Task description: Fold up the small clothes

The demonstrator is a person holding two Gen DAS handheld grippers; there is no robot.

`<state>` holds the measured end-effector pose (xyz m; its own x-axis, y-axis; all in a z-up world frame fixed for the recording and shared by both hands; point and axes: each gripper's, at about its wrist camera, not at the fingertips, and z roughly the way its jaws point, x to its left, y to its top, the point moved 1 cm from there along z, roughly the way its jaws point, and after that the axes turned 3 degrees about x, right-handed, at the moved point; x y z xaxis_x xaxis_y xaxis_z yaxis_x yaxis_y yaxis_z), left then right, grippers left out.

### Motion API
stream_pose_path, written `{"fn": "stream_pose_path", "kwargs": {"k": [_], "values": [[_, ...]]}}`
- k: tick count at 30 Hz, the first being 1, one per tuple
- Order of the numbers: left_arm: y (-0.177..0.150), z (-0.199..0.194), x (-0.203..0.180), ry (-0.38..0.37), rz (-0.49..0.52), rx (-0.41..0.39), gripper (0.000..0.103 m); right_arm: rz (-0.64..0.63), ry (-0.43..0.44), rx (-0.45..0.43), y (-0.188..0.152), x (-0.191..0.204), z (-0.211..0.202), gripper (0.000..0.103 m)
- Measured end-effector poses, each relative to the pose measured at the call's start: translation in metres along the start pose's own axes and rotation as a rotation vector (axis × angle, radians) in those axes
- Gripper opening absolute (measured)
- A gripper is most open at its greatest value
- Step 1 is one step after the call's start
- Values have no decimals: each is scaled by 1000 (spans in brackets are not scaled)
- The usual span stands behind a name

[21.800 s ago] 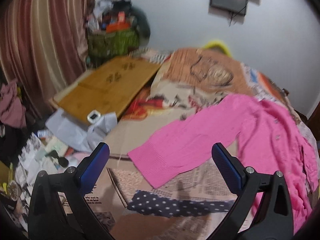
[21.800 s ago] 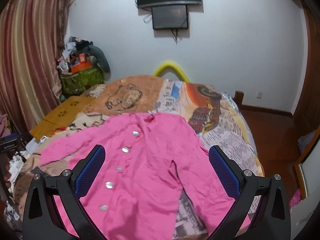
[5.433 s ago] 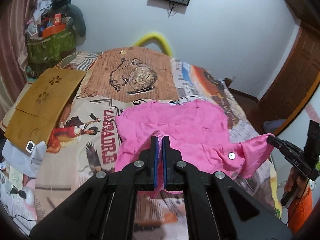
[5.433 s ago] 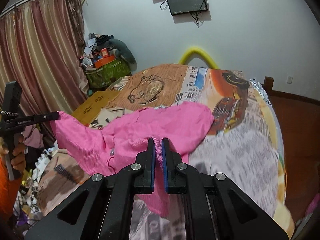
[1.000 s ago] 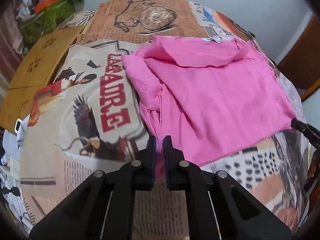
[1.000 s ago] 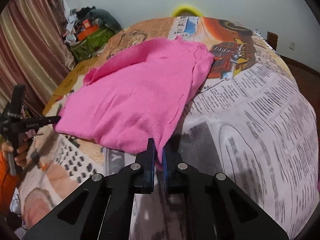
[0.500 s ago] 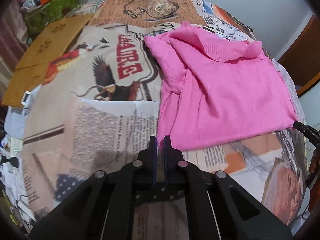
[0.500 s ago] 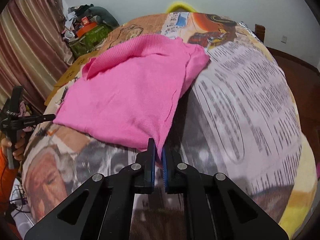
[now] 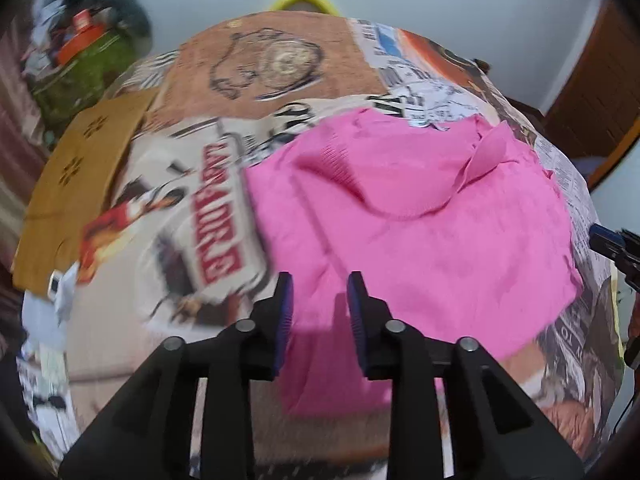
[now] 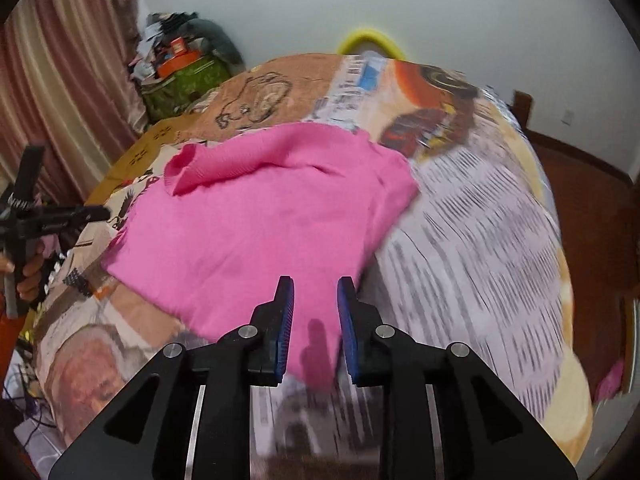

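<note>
Pink garment (image 9: pixel 420 240) corners apparently freed, tools opening

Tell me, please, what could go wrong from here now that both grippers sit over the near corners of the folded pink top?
1. The left gripper and right gripper are opening with the pink top lying between their jaws; a pad could snag the knit on lifting and drag a corner out of line.
2. A ribbed flap stands up loosely at the far edge, so the next fold may trap a lump.
3. The printed bedspread is soft, so pulling may shift the stack.
</note>
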<state>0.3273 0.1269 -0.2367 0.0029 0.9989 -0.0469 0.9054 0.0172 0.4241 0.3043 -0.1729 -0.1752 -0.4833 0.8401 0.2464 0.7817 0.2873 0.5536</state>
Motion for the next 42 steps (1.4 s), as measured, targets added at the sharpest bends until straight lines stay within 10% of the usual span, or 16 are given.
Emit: {"fn": "stream_pose_path", "kwargs": {"k": [15, 22, 42], "values": [[90, 73, -19, -56, 39, 47, 31, -126, 146, 82, 98, 44, 117, 30], [130, 63, 33, 10, -138, -31, 31, -12, 11, -24, 122, 7, 106, 30], [5, 41, 12, -46, -7, 87, 33, 28, -2, 28, 30, -28, 32, 32]]}}
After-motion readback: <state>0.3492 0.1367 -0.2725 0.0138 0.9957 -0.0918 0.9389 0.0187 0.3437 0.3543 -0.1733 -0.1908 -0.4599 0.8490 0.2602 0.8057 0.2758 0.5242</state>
